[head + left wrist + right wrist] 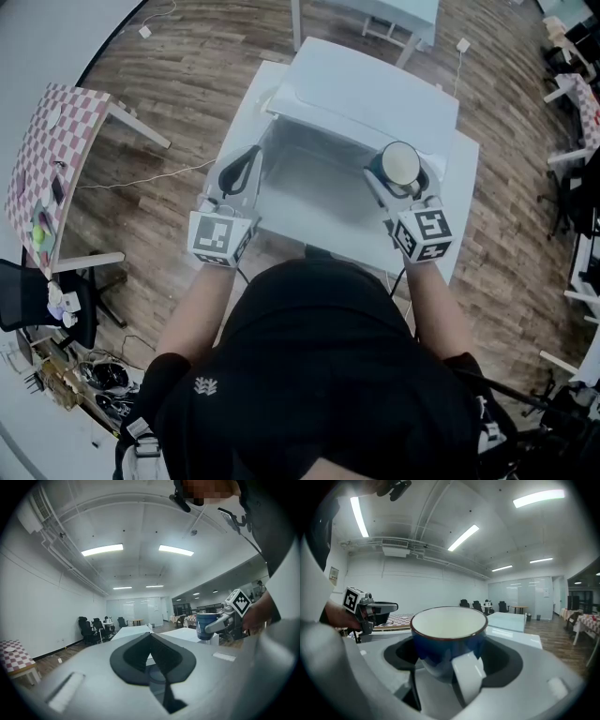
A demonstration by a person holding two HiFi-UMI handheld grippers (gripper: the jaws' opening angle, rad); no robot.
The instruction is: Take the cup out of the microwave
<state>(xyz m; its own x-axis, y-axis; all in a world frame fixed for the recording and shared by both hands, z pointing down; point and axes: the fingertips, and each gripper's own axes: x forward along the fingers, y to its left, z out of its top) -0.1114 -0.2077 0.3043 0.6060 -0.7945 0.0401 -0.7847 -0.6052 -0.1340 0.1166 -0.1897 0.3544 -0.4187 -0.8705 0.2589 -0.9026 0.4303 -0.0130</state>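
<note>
A blue cup (400,161) with a white inside and a white handle is held in my right gripper (403,178), whose jaws are shut on its sides. It hangs in the air in front of the white microwave (366,94), at the right of the open cavity. In the right gripper view the cup (447,630) fills the space between the pads, handle toward the camera. My left gripper (240,171) hovers at the cavity's left, its pads meeting at the tip with nothing between them (151,637). The left gripper view shows the cup (205,626) off to the right.
The microwave stands on a white table (465,187) over a wood floor. A checkered table (56,141) stands at the left, a black chair (23,300) below it. Another white table (394,11) is behind, and more chairs (567,56) are at the right edge.
</note>
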